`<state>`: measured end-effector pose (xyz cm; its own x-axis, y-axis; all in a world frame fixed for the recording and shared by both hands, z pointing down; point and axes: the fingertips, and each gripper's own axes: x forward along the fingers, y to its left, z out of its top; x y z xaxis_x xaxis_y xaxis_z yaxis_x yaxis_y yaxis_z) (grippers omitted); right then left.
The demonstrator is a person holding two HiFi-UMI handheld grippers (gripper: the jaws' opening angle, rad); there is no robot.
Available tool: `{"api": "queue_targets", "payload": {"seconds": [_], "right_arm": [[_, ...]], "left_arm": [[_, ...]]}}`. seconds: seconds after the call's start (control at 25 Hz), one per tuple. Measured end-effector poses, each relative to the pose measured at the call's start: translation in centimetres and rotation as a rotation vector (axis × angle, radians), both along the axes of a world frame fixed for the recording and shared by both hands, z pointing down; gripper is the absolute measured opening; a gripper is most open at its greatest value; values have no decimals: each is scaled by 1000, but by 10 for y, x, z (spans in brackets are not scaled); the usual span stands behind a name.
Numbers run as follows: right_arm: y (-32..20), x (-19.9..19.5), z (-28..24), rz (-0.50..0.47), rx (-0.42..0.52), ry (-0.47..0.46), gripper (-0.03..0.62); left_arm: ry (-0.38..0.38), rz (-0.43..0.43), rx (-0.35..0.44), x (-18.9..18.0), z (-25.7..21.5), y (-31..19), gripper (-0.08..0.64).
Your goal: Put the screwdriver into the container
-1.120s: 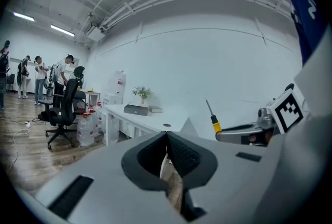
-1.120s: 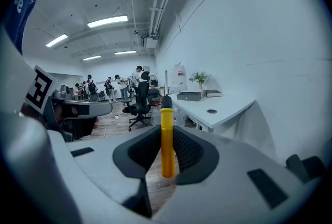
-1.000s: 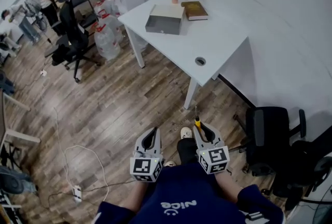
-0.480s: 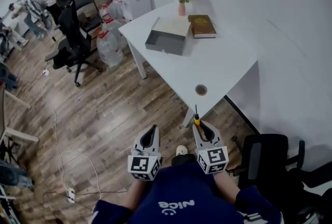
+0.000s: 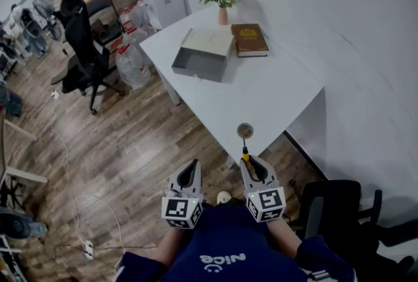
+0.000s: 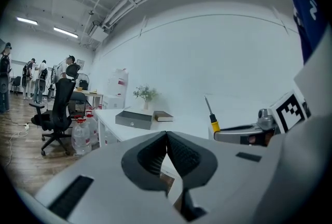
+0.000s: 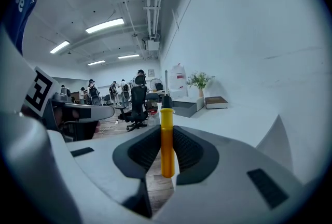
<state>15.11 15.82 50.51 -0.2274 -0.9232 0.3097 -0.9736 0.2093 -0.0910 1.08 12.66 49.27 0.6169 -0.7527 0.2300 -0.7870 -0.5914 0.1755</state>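
**Screwdriver [image 7: 167,140] clamped in the right gripper [image 5: 248,163]**

Head view: both grippers are held side by side near the edge of the white table [image 5: 274,98]. The grey container [image 5: 202,59] lies at its far end, beside a book [image 5: 249,39].

Left gripper view: the left gripper [image 6: 167,137] is seen with jaws together, empty.

Right gripper view: the yellow handle is gripped upright between the jaws, well apart from the container.

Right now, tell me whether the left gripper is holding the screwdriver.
No, the left gripper has its jaws closed together on nothing, while the yellow-handled screwdriver is clamped in the right gripper.
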Motion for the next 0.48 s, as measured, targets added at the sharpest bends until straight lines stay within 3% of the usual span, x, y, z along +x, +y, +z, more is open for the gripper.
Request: {"api": "queue_targets", "payload": {"seconds": [0.48], "right_arm": [[-44, 9, -6, 53, 29, -16, 89]], "left_arm": [[17, 35, -10, 10, 12, -52, 17]]}}
